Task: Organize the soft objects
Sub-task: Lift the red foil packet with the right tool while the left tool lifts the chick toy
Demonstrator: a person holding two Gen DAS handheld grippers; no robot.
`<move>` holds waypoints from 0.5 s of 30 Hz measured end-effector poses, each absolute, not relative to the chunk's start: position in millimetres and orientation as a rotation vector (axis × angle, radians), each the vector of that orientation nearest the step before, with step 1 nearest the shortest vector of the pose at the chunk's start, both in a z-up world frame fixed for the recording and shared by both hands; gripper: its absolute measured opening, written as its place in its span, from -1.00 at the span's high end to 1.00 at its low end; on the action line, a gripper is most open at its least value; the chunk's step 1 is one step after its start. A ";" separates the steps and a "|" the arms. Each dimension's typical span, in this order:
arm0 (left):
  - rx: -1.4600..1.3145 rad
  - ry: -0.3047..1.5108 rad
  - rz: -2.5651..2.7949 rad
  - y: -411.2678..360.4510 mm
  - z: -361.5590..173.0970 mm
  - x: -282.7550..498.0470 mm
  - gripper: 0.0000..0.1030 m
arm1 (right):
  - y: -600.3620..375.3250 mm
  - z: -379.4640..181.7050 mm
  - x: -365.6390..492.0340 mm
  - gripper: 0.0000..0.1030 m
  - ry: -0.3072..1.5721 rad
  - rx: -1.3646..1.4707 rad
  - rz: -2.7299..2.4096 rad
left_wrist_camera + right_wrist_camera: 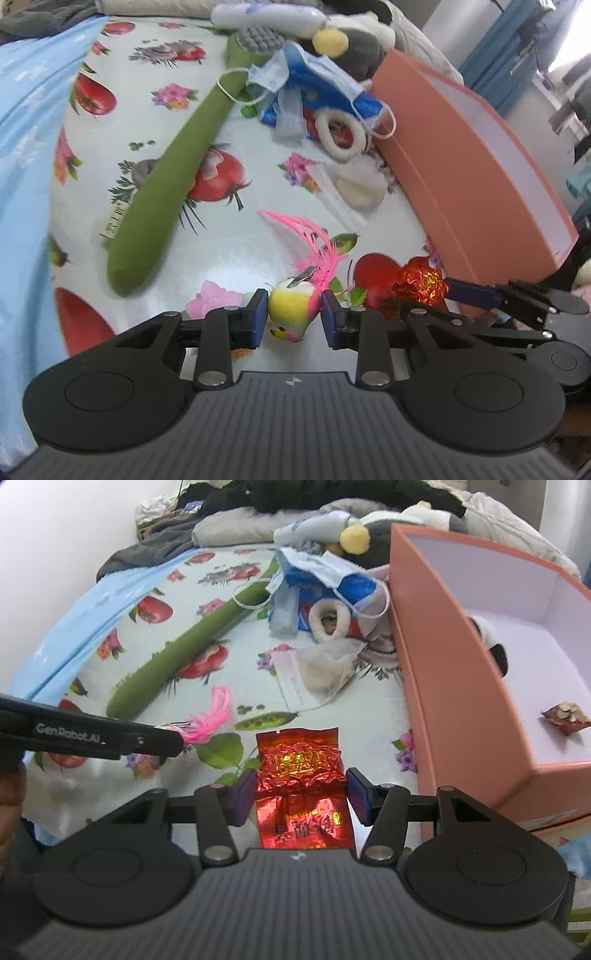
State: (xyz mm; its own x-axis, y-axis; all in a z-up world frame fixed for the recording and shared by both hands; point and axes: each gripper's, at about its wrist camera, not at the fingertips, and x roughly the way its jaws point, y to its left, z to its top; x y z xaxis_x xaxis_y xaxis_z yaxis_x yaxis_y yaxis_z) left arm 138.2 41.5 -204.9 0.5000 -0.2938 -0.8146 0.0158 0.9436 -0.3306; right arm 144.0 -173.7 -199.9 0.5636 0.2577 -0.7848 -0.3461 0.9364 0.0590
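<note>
the salmon box stands open just to the right of the right gripper's jaws, its pale floor bare but for a small wrapped snack and a black-and-white plush against the far wall. the long green plush lies ahead and to the left of the left gripper's jaws, well apart from them. further ahead of both sits a heap of face masks, a fluffy ring and more plush.

the right gripper has its jaws about half open around the red foil packet; the left pad looks to be against the packet's edge and the right one nearly so, but whether they truly pinch it cannot be told. the left gripper has its jaws narrowed around the small bird toy, yellow and white with pink tail feathers fanning ahead of the jaws; the left pad touches it, while a sliver of gap seems to remain at the right.

to do this step well, each hand likely needs to close squarely until the pads bite, the foil packet at its crumpled, thicker middle so it does not slip, the bird across its round body and not its feathers. then lift straight up before swinging right over the box's near wall, letting go low over the floor.
</note>
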 end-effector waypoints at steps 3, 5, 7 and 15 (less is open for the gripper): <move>-0.321 1.003 -0.173 43.2 -189.3 130.0 0.31 | -172.4 -185.6 137.4 -0.09 0.873 -0.108 0.346; -0.334 0.976 -0.164 43.3 -176.2 123.2 0.31 | -170.8 -173.6 130.4 -0.09 0.836 -0.111 0.347; -0.341 0.958 -0.157 42.8 -163.4 117.9 0.31 | -169.3 -162.5 125.1 -0.09 0.816 -0.108 0.350; -0.337 0.843 -0.146 35.6 -106.7 93.9 0.30 | -171.9 -116.0 106.0 -0.09 0.718 -0.088 0.356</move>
State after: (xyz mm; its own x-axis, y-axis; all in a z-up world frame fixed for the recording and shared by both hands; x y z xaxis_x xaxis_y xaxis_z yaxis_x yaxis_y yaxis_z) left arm 93.9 35.6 -106.7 0.6591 -0.2590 -0.7060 -0.0056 0.9371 -0.3490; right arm 106.0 -171.9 -116.0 0.6957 0.2886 -0.6578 -0.3483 0.9364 0.0424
